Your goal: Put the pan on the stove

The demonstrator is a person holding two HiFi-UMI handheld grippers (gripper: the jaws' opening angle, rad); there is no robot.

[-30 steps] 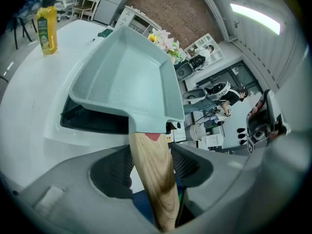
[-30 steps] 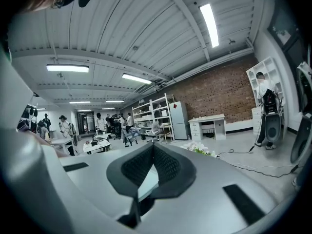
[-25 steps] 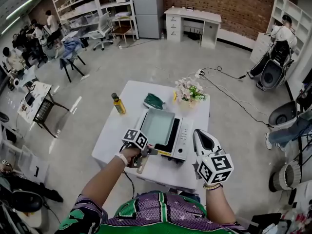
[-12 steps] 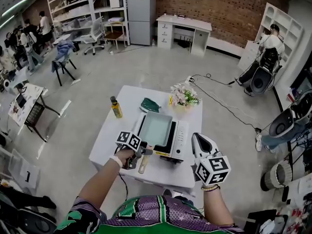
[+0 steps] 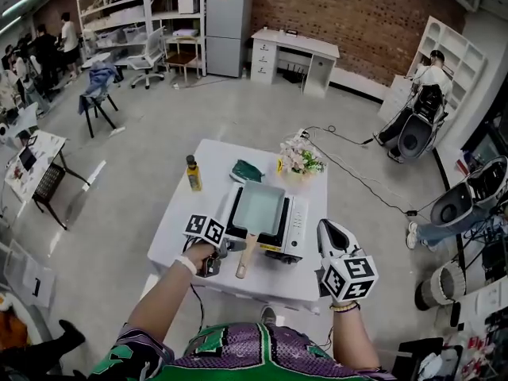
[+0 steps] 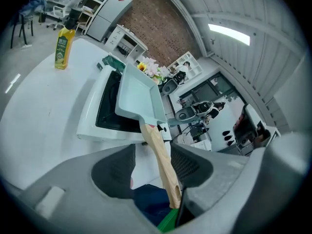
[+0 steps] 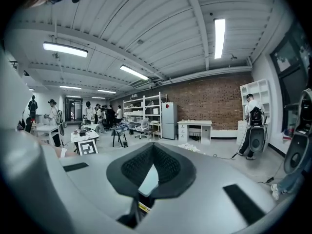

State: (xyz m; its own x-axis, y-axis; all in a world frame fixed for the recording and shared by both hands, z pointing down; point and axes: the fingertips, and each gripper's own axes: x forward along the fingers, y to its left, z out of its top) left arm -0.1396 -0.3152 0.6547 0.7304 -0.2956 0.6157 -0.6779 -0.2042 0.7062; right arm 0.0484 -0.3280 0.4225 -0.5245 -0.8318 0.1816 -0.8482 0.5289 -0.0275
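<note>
The pan (image 5: pixel 257 207) sits flat on the stove (image 5: pixel 295 225) on the counter (image 5: pixel 184 217), so the placing looks done, and it remains only for the left tongs (image 6: pixel 152 165), released around its wooden handle (image 6: pixel 157 145), to draw clear, while the right tongs (image 7: pixel 152 152) are clenched on nothing.

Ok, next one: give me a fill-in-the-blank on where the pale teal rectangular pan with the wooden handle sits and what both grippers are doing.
1. The pale teal rectangular pan rests on the white ____ standing on the white table.
2. Between the open jaws of the left gripper lies the pan's wooden ____.
3. The right gripper has its jaws shut, holding ____.
Missing words: stove; handle; nothing.
</note>
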